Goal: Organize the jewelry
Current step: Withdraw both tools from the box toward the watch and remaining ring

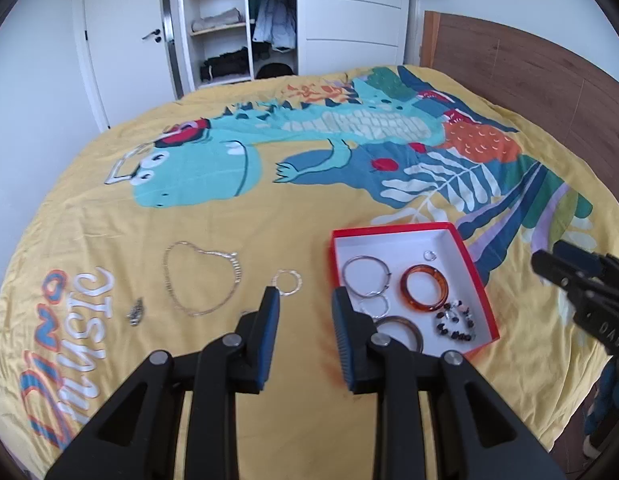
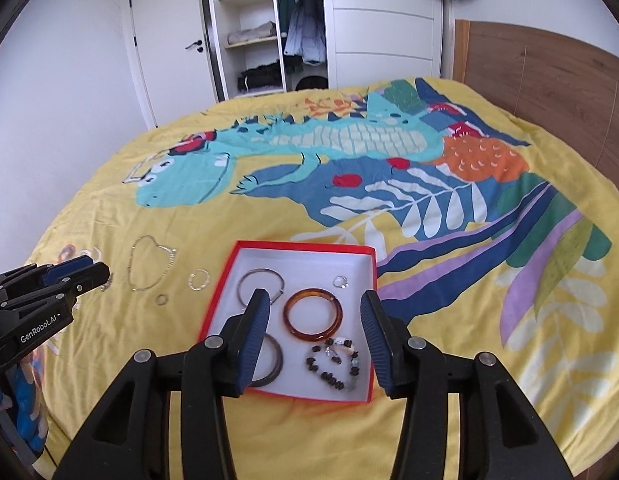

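Note:
A red box (image 1: 393,227) with a white inside lies on the yellow bedspread. It holds an amber bangle (image 2: 313,316), silver bangles (image 2: 261,280), a dark bangle (image 2: 274,360), a beaded bracelet (image 2: 333,364) and a small ring (image 2: 340,281). Left of the box, on the cloth, lie a silver chain necklace (image 1: 201,280), a silver hoop (image 1: 287,282), a small dark charm (image 1: 135,314) and a tiny ring (image 2: 161,300). My left gripper (image 1: 305,294) hangs open and holds nothing, above the cloth at the box's left edge. My right gripper (image 2: 315,298) hangs open and holds nothing, over the box.
The bedspread (image 2: 157,216) has a large dinosaur print and covers the whole bed. A wooden headboard (image 2: 541,80) stands at the right. Beyond the far edge are an open wardrobe (image 2: 265,40) and a white door (image 2: 169,48).

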Demonstrator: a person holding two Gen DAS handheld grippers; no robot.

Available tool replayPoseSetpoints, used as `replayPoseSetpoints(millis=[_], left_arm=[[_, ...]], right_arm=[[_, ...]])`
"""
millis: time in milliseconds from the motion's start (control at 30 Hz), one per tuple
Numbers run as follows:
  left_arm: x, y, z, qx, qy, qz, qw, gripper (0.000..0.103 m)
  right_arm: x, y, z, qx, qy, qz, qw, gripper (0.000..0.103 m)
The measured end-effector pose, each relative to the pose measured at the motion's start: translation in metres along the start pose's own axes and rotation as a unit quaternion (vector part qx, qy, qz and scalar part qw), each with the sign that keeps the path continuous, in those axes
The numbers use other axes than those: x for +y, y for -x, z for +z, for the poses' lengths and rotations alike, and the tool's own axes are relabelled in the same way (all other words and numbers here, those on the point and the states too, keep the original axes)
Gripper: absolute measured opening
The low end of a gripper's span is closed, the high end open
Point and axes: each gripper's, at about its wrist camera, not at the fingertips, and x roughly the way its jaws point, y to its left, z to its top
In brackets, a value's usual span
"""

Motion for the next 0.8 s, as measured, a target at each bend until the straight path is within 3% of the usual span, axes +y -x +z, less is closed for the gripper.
replayPoseSetpoints(millis=[267, 367, 800], left_arm=[[0.032, 0.048, -0.015, -0.024, 0.016, 0.016, 0.9994, 0.027], [0.043, 0.066, -0.021, -0.036, 0.024, 0.024, 0.9988, 0.037], [0.086, 0.126, -0.043, -0.085, 0.057, 0.047, 0.9937, 0.04]], right_arm=[[0.02, 0.041, -0.006, -0.02, 0.006, 0.0, 1.0, 0.048], [0.027, 0.058, -0.009, -0.026, 0.008, 0.001, 1.0, 0.049], [0.07, 0.11, -0.016, -0.059, 0.026, 0.014, 0.998, 0.055]])
